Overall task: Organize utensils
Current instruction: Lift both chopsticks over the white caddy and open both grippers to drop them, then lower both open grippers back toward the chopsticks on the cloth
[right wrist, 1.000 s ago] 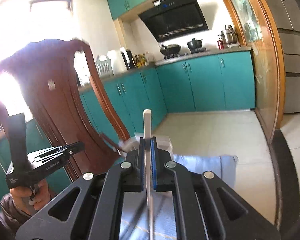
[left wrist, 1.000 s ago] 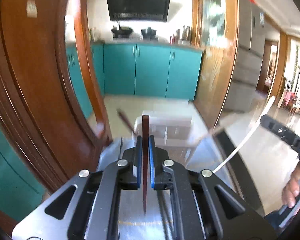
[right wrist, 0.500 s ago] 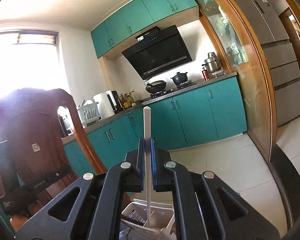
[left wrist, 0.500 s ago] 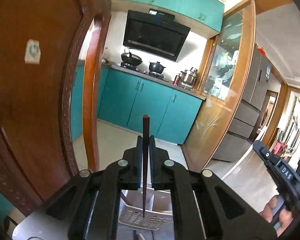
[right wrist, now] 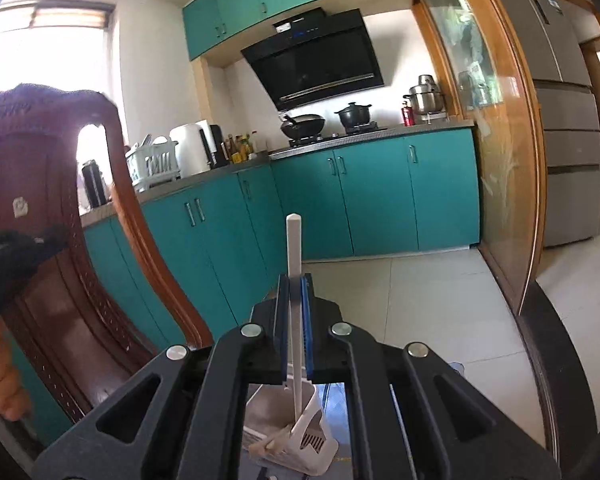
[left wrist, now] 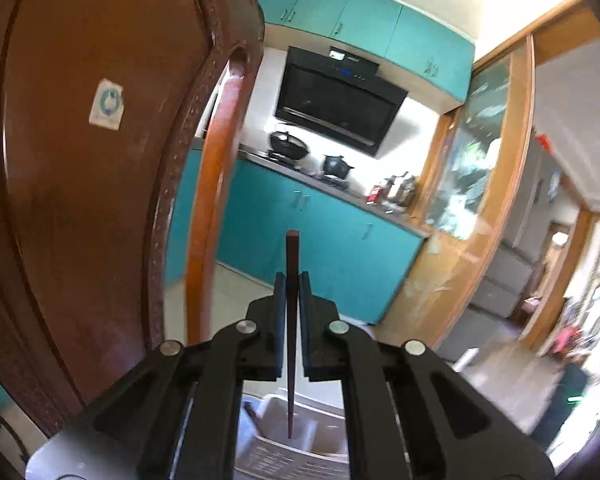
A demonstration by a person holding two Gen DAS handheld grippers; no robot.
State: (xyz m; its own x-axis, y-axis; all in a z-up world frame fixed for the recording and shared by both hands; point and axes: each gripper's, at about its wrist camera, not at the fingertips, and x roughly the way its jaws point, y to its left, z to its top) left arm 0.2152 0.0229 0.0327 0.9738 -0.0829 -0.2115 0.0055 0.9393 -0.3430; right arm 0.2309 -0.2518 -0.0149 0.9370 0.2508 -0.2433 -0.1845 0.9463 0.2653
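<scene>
The left claw (left wrist: 291,292) is clenched on a dark brown chopstick (left wrist: 291,264), which stands upright between the pads. Its blunt top rises above the pads, and its thin lower end hangs over a white caddy (left wrist: 284,440) with slotted walls; whether the tip touches the caddy I cannot tell, since that part is blurred. Close on the left of this claw looms the carved back of a brown wooden chair (left wrist: 80,180).

The right claw (right wrist: 296,300) is clamped on a white chopstick (right wrist: 294,248), also upright, pinched between blue pads (right wrist: 284,312). Its lower end points down at the caddy (right wrist: 316,440), which here leans to one side with some pale utensil ends sticking out at its near left. The caddy sits on a bluish cloth (right wrist: 340,404) covering the counter.

At the left edge of the right-hand view, a hand (right wrist: 0,372) grips the dark handle of the other claw in front of the chair (right wrist: 60,280).
</scene>
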